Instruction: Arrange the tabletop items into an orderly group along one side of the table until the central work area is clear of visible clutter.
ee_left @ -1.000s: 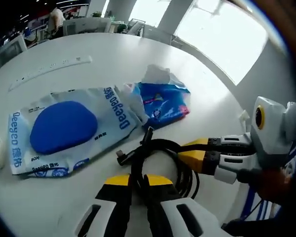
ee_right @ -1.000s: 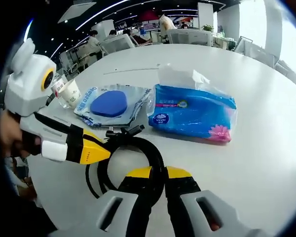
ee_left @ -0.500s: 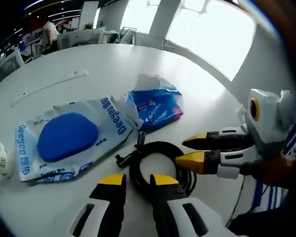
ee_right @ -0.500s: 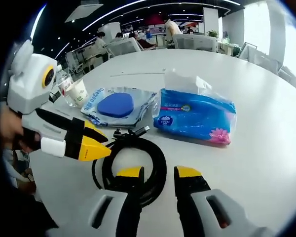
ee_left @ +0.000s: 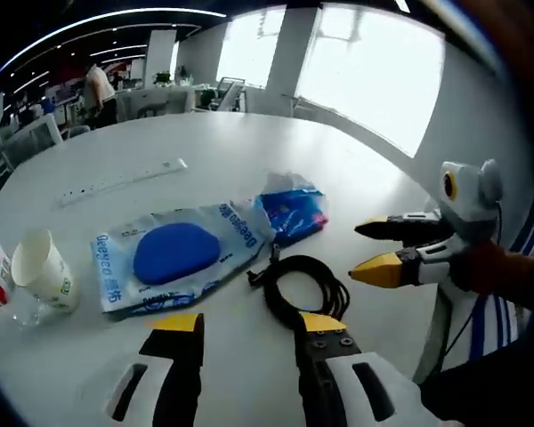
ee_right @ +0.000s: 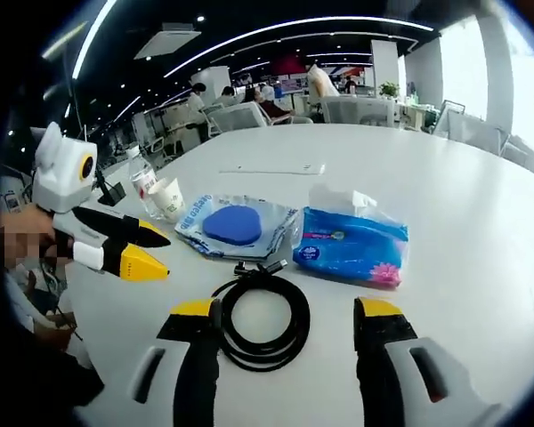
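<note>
I see both claws, left gripper (ee_left: 245, 327) and right gripper (ee_right: 289, 311), spread apart and empty. The coiled cable (ee_right: 260, 316) lies on the table (ee_right: 463, 213) between the right jaws. Wipes pack (ee_right: 239, 225) and tissue pack (ee_right: 354, 246) sit just beyond the cable (side by side).

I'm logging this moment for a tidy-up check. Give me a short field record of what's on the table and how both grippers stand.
surface: white round table
coiled black cable: flat, untouched
wet wipes pack: left of tissue pack
paper cup: upright, beside a bottle
power strip: far side
left gripper: open, empty
right gripper: open, empty

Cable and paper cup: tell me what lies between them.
The wipes pack lies between the cable and the cup, seen in the left gripper view.
</note>
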The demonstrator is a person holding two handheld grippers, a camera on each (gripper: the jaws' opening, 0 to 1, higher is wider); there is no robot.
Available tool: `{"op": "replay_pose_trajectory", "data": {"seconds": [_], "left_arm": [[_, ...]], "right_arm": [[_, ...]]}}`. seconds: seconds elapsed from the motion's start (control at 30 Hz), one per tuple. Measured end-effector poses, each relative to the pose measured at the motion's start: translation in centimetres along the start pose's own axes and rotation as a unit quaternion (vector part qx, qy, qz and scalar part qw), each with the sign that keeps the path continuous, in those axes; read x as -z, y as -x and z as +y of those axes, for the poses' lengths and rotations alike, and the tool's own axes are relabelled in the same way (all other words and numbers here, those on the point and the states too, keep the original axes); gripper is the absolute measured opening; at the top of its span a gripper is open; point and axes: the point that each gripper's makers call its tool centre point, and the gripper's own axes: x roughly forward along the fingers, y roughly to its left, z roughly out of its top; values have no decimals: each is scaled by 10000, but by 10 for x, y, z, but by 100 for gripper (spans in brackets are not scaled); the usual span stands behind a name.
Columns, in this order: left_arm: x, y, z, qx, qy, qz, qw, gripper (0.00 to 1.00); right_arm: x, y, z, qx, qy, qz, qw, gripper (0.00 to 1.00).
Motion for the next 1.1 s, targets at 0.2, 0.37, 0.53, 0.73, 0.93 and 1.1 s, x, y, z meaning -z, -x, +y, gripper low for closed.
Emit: {"op": "replay_pose_trajectory", "data": {"seconds": [0.2,0.37,0.53,0.73,0.93,1.1], "left_arm": [[5,38,18,-49,170,-362,9992,51],[13,65,30,-99,228,-608,9978,61],[23,93,55,-313,233,-739,9965,70],[34,122,78,-571,296,-811,9946,77],[41,143,89,-808,338,-884,9922,85],[39,156,96,-967,414,-966,9898,90]], "right_arm": [[-12,15,3,-34,123,-168,9998,74],[-14,25,5,-78,162,-256,9995,83],[-13,35,5,-141,199,-276,9993,91],[-18,50,8,-207,239,-393,9987,100],[-17,59,8,-273,187,-416,9986,100],[-14,63,5,-262,87,-413,9988,100]]}}
